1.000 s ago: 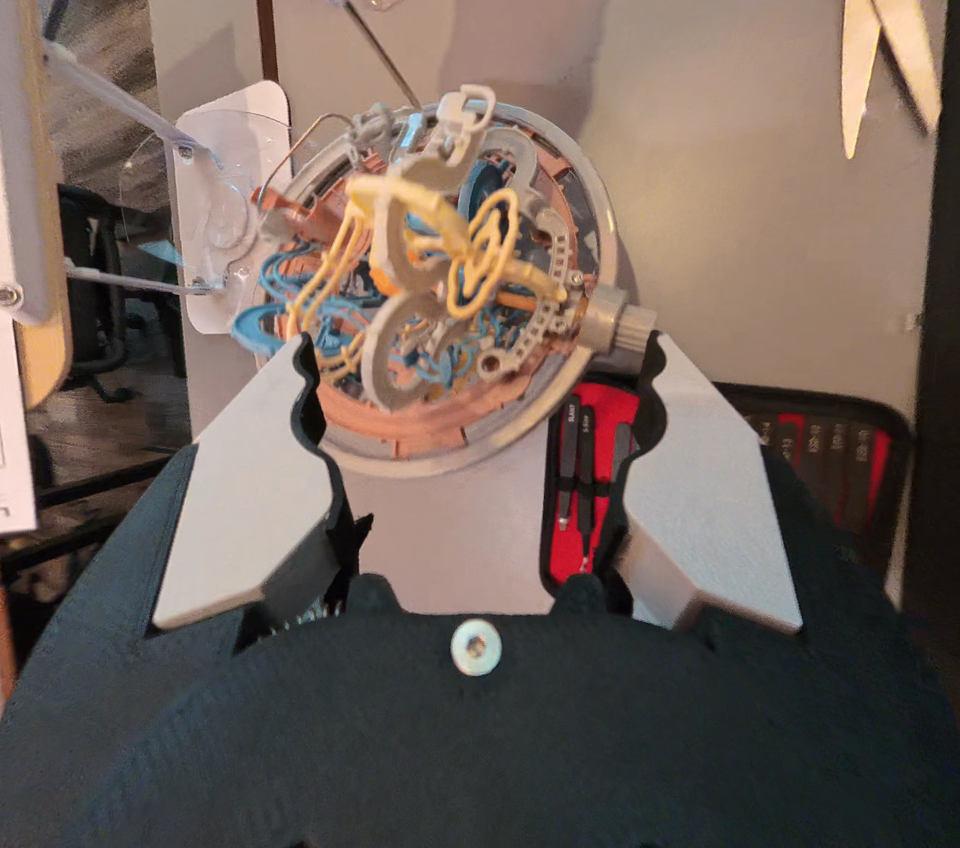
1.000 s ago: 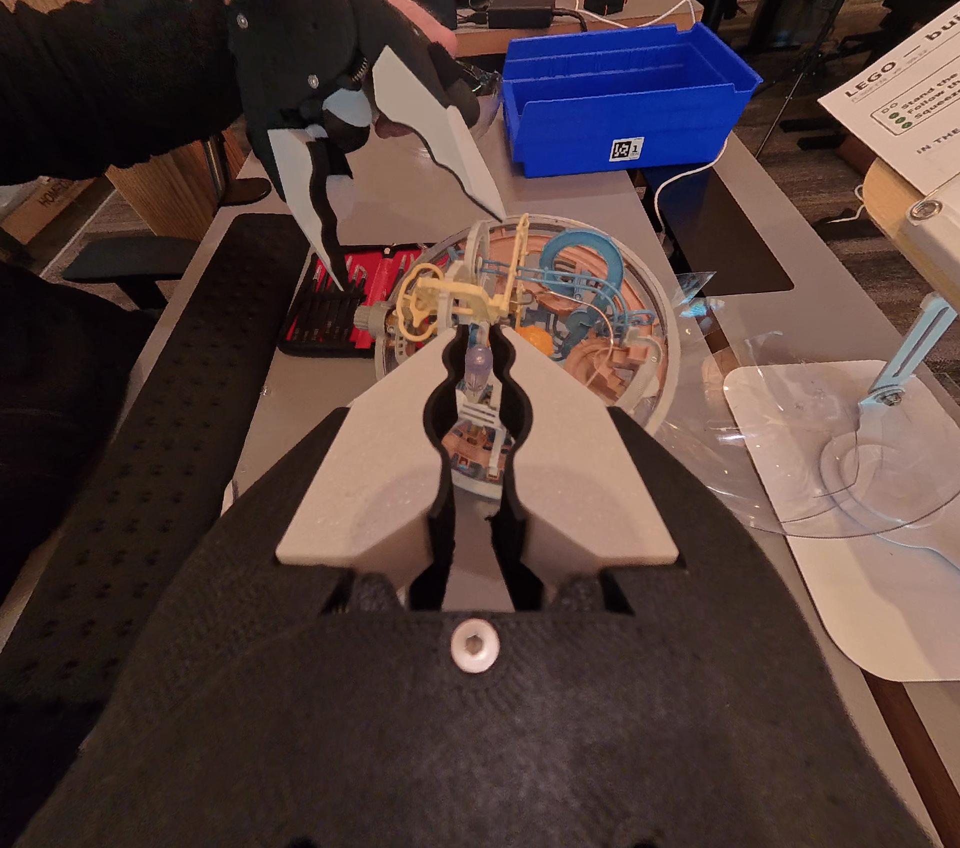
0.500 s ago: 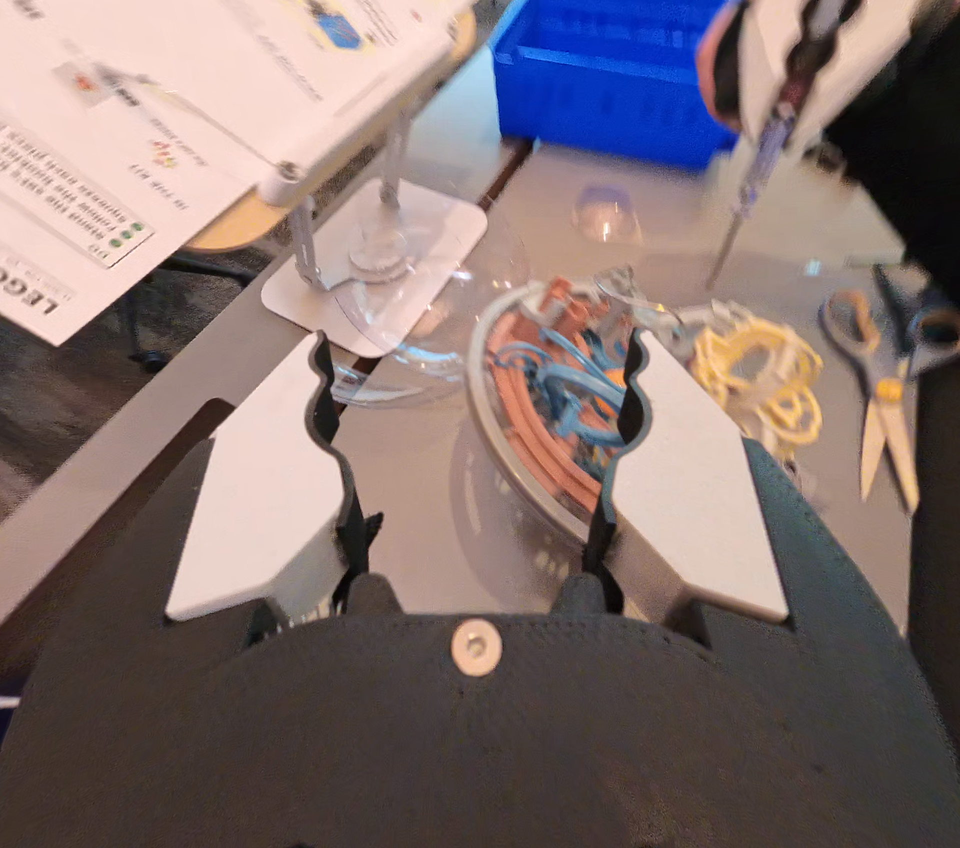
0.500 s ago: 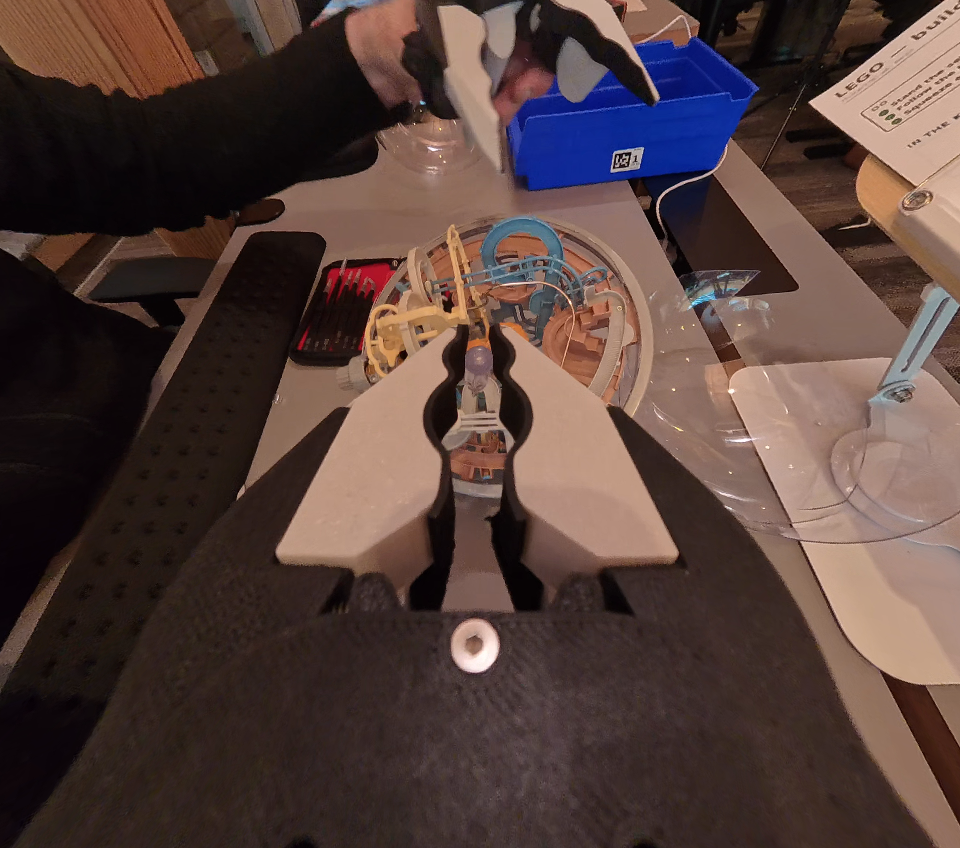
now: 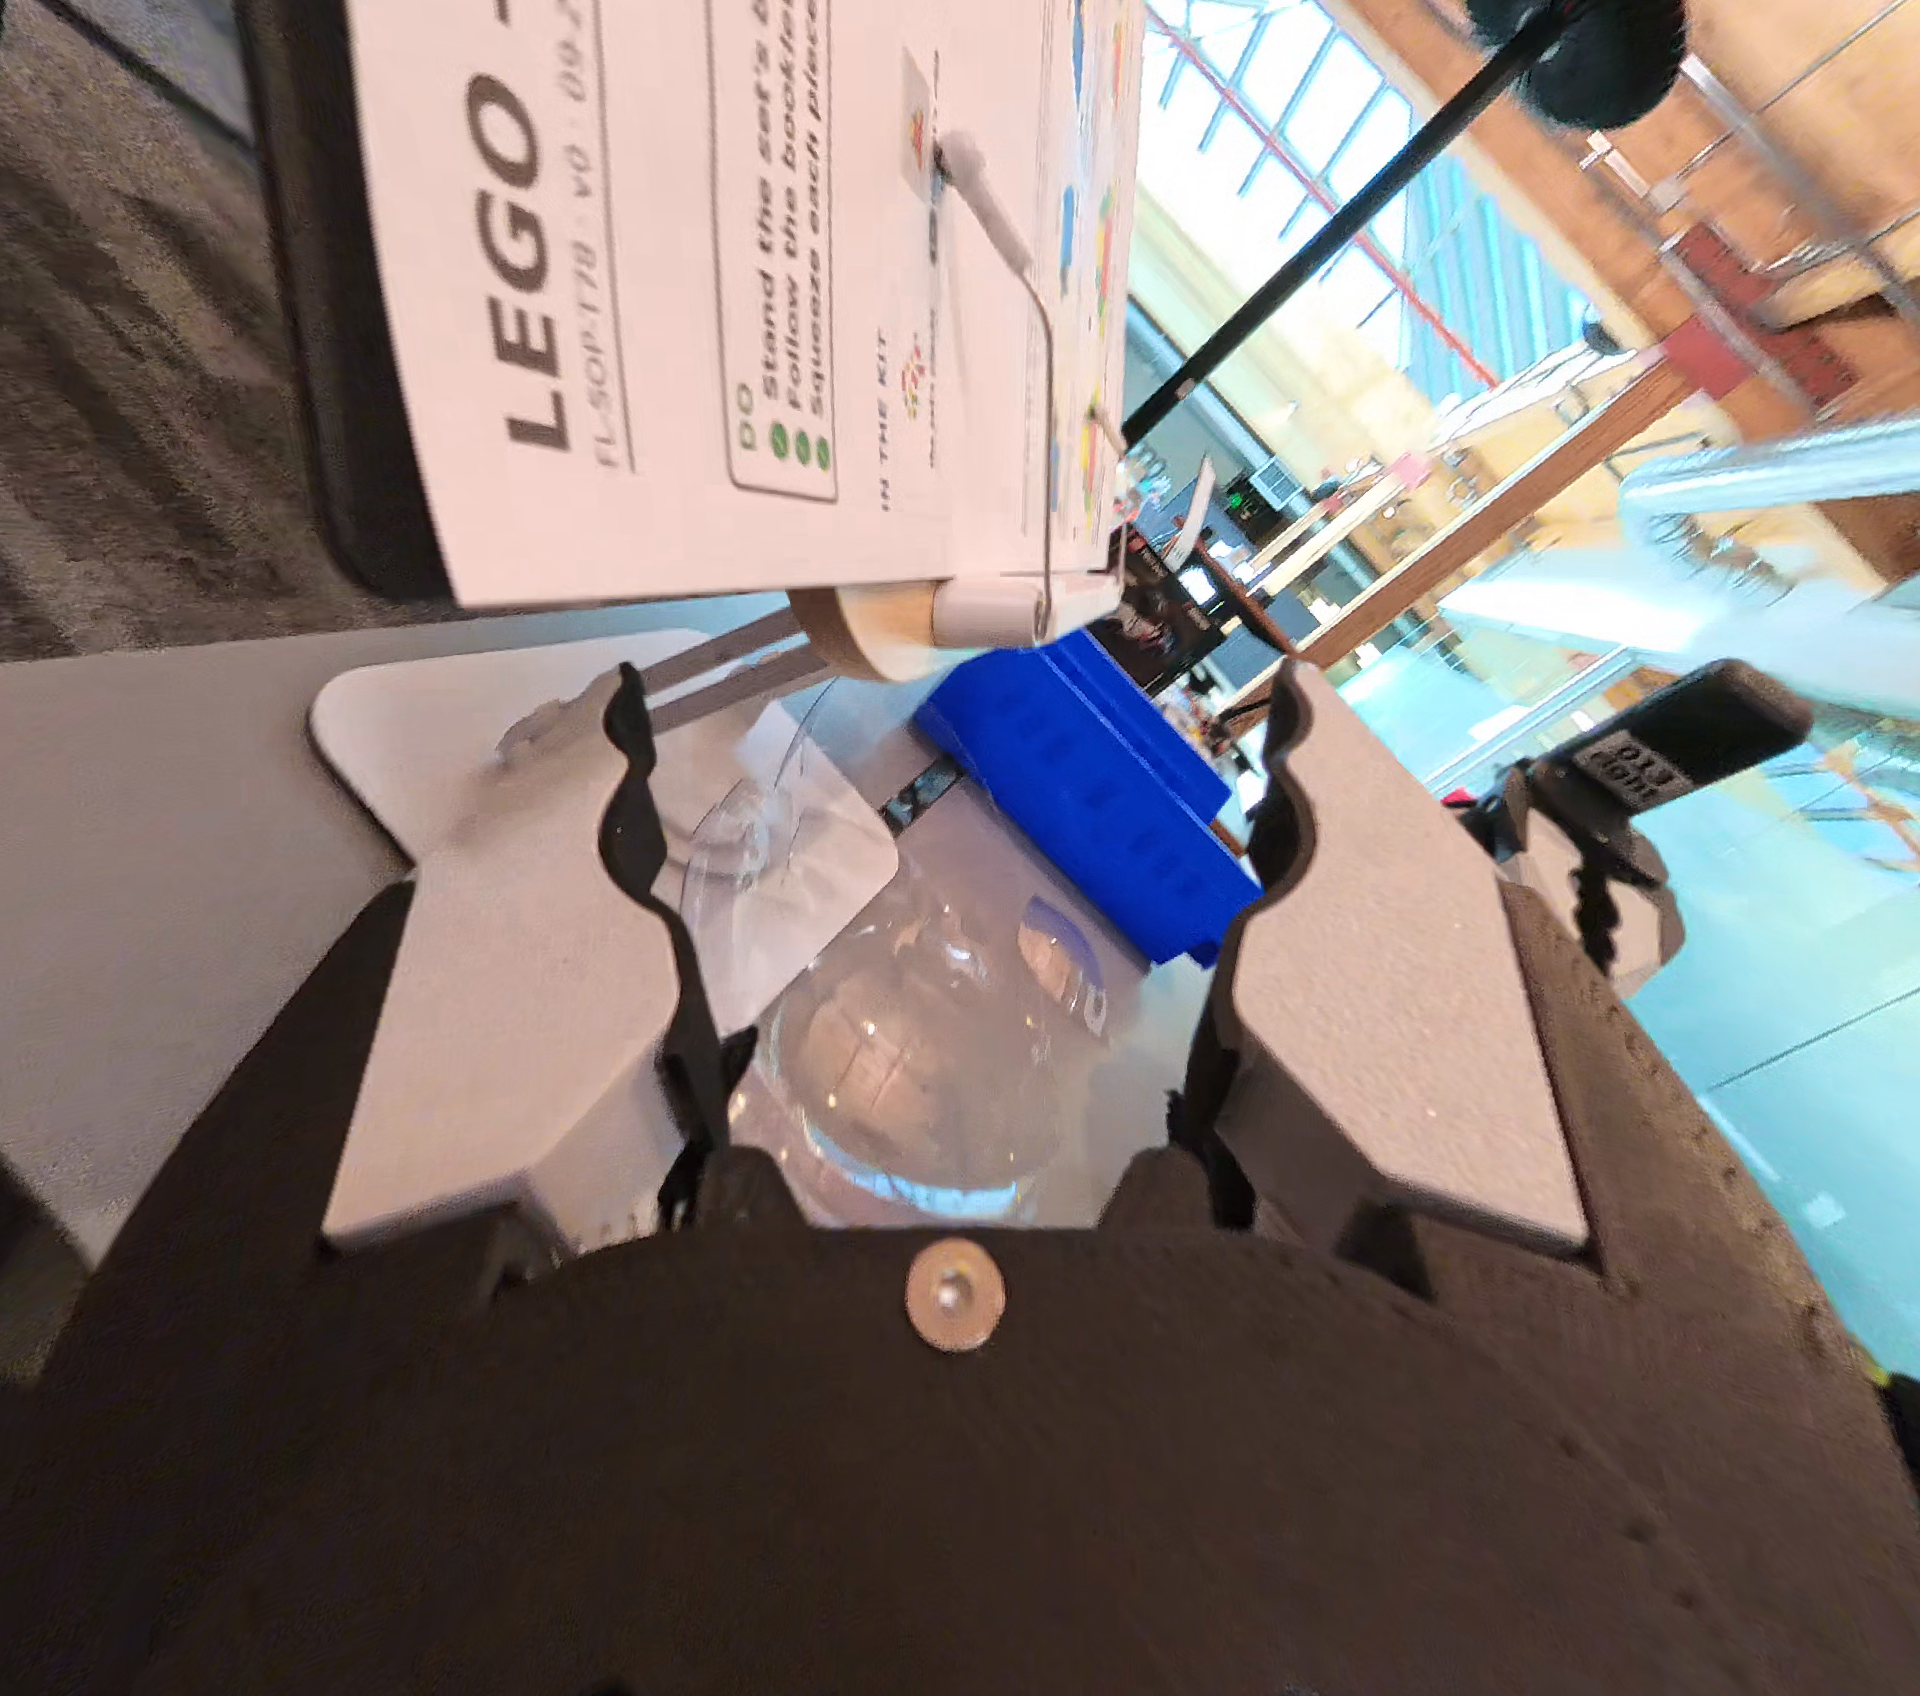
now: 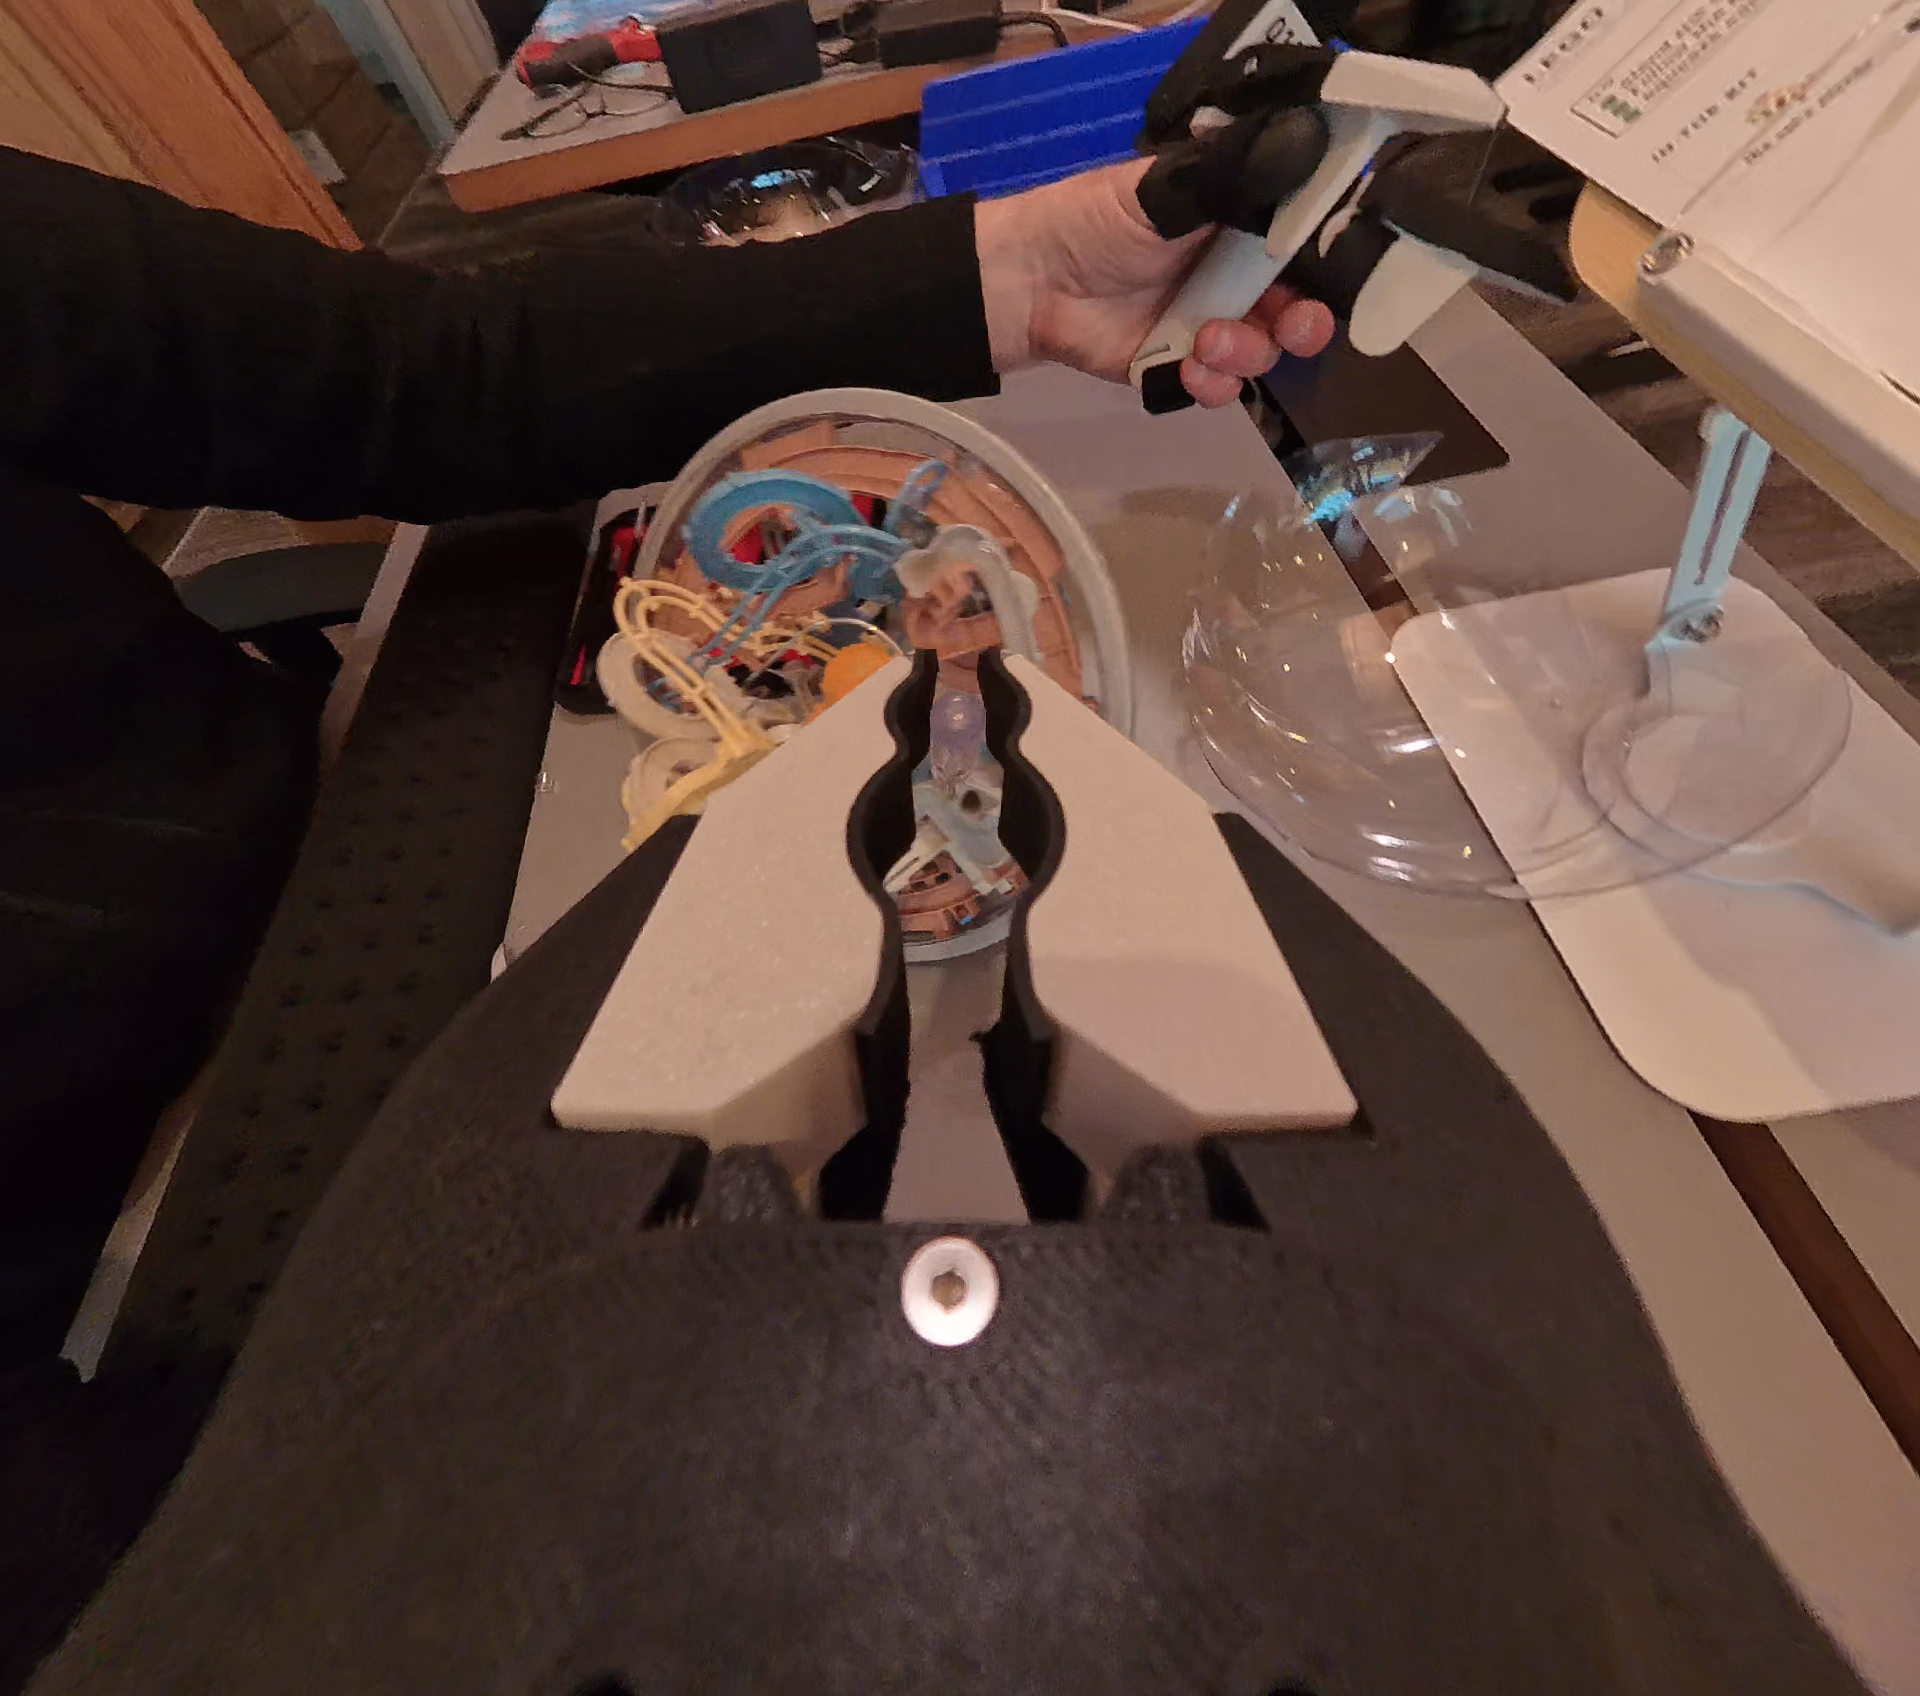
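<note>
**Right clamps a thin tool over the maze half, left hangs wide open by the stand**

Grey table (image 6: 1538, 1314) carries everything. At far right is a document stand (image 5: 727, 192) with a printed sheet clipped on. Its white base plate (image 6: 1621, 1002) sits under part of a big clear dome (image 6: 1455, 711). Left of the dome is the open maze half (image 6: 862, 607), a grey rim around tan, blue and cream tracks, tilted on the table. The blue bin (image 6: 1039, 108) is farther back.

Left gripper (image 5: 956, 711): jaws spread wide, nothing between them. A hand (image 6: 1101, 285) holds it up in the air just under the stand's sheet, well above the table. Clear plastic (image 5: 914, 1075) shows through the gap, but I see no contact.

Right gripper (image 6: 958, 680): jaws nearly closed, pinching a thin clear-handled tool (image 6: 956, 732) in the notch of the fingers. It sits at the near edge of the maze half. The tool's tip is hidden, so I can't tell if it touches the tracks.

Handling notes, my read:
- The slim handle can roll in the notch, so keep the squeeze steady and the tool in line with the fingers
- The tracks look fragile, so use light contact only
- The dome is slick and thin-walled, so take it at the rim and don't crush it
</note>
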